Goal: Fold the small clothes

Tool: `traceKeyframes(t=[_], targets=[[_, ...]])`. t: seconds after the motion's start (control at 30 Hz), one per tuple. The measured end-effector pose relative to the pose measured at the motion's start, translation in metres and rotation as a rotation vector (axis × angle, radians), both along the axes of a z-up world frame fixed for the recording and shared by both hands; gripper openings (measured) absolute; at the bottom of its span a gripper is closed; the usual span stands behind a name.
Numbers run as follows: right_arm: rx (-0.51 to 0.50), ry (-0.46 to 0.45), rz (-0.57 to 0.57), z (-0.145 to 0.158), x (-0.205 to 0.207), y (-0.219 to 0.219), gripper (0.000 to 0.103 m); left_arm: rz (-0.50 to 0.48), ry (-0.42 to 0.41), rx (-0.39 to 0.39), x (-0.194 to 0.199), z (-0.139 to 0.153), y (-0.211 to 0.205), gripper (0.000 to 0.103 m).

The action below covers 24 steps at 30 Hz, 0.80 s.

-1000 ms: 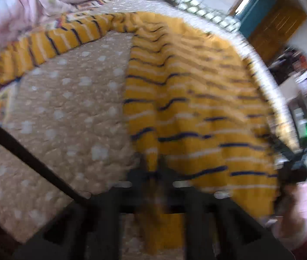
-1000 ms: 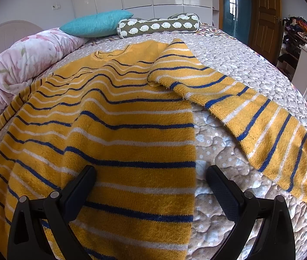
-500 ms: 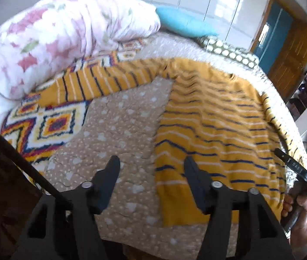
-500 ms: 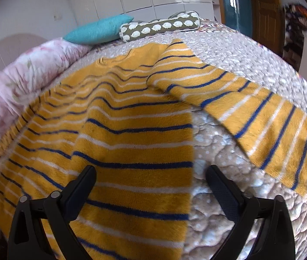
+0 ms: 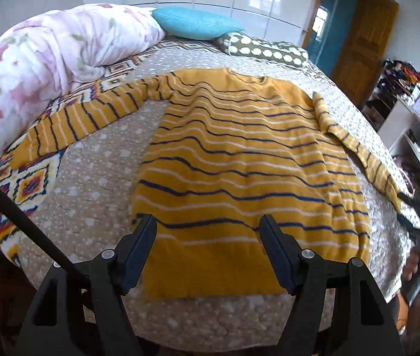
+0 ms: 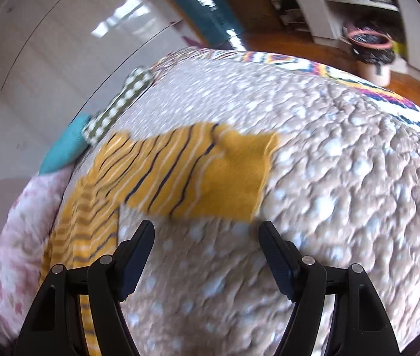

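Note:
A yellow sweater (image 5: 239,148) with navy and white stripes lies flat on the bed, both sleeves spread out. My left gripper (image 5: 207,228) hovers over its near hem, its jaws opening, and no cloth is pinched between its pads. In the right wrist view the right sleeve (image 6: 210,172) stretches across the quilt, its plain cuff nearest. My right gripper (image 6: 207,231) hangs just short of that cuff over bare quilt, its jaws closing with nothing between them. In the left wrist view it shows as a dark blur (image 5: 417,216) held by a hand at the bed's right edge.
A floral duvet (image 5: 46,68) is heaped at the left, with a teal pillow (image 5: 192,26) and a spotted bolster (image 5: 263,50) at the bed's head. A patterned blanket (image 5: 28,184) and a black rod (image 5: 17,216) lie at the near left. A bin (image 6: 370,50) stands on the floor.
My left gripper let go of the sweater's hem, opened and pulled up and back. My right gripper swung right and rolled, leaving the sweater's body and now facing the right sleeve's cuff.

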State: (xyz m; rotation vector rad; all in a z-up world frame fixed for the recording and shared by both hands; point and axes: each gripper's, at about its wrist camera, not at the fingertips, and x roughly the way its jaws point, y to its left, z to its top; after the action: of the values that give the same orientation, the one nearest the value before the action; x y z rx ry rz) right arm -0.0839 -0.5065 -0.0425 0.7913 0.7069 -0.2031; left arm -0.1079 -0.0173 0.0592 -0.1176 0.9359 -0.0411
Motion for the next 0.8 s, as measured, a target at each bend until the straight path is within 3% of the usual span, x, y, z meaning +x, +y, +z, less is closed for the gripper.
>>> traceKeyframes(t=[0.1,0.13,0.17,0.2,0.23,0.3,0.4,0.53,0.7,0.8], targets=[[-0.012,0.025,-0.034,0.003,0.019,-0.008,0.077,-0.003,-0.005,0.019,-0.004,0.002,-0.005,0.070],[-0.012,0.029,-0.037,0.005,0.025,-0.010,0.057,-0.003,-0.007,0.022,-0.005,0.003,-0.006,0.070],[0.011,0.026,-0.009,0.007,0.034,-0.018,0.021,-0.002,-0.006,0.028,-0.006,0.004,-0.006,0.070],[0.027,0.041,0.012,0.008,0.043,-0.013,0.015,0.000,-0.007,0.031,-0.006,0.005,-0.006,0.070],[0.038,0.034,0.028,0.011,0.046,-0.020,0.015,0.002,-0.008,0.033,-0.007,0.006,-0.005,0.070],[-0.037,0.029,0.015,0.028,0.050,-0.038,0.014,0.011,-0.016,0.027,-0.008,0.008,-0.002,0.070],[-0.200,0.069,-0.098,0.061,0.058,-0.094,0.009,0.022,-0.016,-0.007,-0.007,0.008,0.007,0.071],[-0.294,0.133,-0.238,0.095,0.071,-0.151,0.009,0.031,-0.009,-0.063,-0.007,0.006,0.014,0.070],[-0.429,0.141,-0.186,0.134,0.093,-0.132,0.008,0.031,-0.029,-0.050,-0.012,0.004,0.023,0.070],[-0.442,0.109,-0.080,0.154,0.116,-0.085,0.008,0.036,-0.043,-0.056,-0.015,0.004,0.030,0.070]])
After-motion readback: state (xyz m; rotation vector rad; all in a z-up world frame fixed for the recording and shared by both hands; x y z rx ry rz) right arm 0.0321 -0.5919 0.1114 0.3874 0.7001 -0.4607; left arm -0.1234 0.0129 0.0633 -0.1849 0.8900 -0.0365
